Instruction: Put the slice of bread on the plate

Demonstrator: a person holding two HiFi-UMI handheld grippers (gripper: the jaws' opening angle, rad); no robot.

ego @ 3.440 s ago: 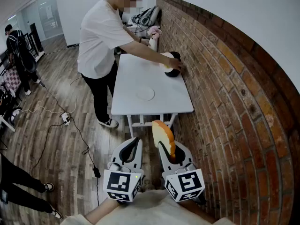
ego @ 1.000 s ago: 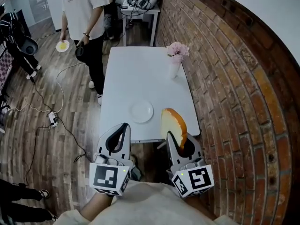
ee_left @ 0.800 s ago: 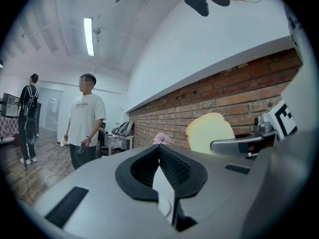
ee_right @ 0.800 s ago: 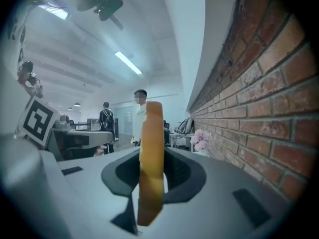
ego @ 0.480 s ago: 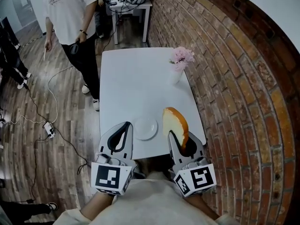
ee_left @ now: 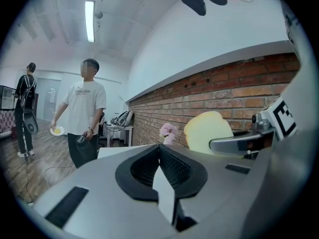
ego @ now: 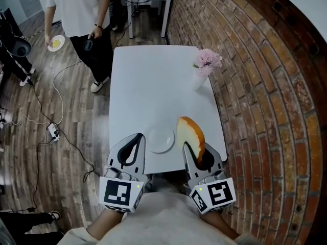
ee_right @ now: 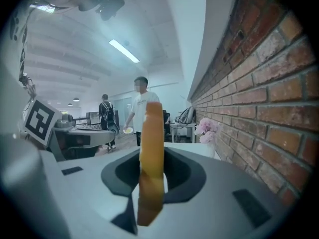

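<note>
Beside bread (ego: 190, 134), plate (ego: 161, 139) (head view only)

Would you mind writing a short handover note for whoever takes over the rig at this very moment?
Left gripper: jaws together, empty, beside the table's near edge.
Right gripper: shut on the slice of bread, held upright on edge above the near right part of the white table.
Plate: empty, on the table by its near edge, just left of the bread in the head view.
Done: bread is gripped and at the table.
Left: carry it over the plate, lay it down, open the jaws.
</note>
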